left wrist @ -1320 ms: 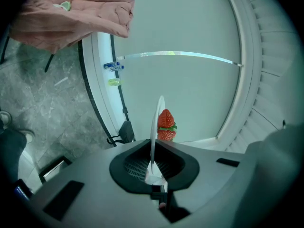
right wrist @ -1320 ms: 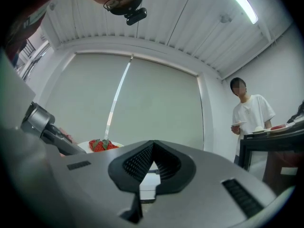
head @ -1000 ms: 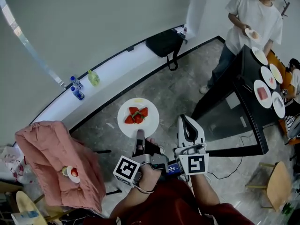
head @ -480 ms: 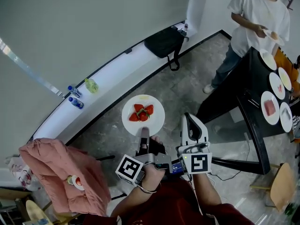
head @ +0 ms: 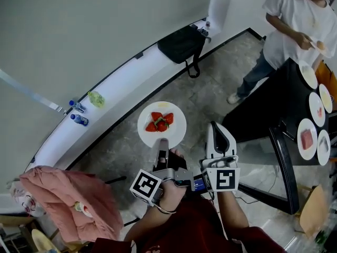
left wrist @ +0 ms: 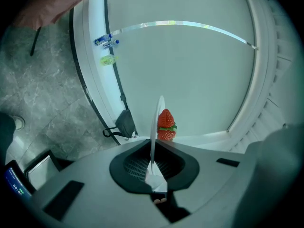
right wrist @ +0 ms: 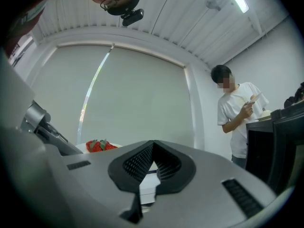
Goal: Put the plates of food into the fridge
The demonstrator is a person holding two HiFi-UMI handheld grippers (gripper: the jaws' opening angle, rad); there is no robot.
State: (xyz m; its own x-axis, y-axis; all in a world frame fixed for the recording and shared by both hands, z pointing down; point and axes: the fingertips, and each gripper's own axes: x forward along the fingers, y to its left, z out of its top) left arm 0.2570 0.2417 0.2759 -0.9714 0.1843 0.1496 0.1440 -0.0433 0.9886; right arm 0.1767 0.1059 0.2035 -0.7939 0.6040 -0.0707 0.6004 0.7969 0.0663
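Grey marbled floor (head: 210, 104) runs between a pale wall with a white ledge (head: 131, 78) and a black table (head: 266, 109) at the right, where a person (head: 295, 20) in a white shirt stands. The left gripper (head: 162, 143) has its jaws pinched on the near rim of a white plate (head: 176, 133) of strawberries (head: 159, 122) and holds it out level above the floor, well apart from the table. The left gripper view shows the rim edge-on between the pads. The right gripper (head: 216, 129) hangs just beside it with its jaws together and nothing between them. No fridge shows in any view, so this plate reads as picked up and in transit, not yet delivered. Several more plates (head: 307, 139) of food lie in a row on the table, so most of the job looks to be ahead: find the fridge, open it (likely with the free right gripper), set this plate inside, then return for the others.
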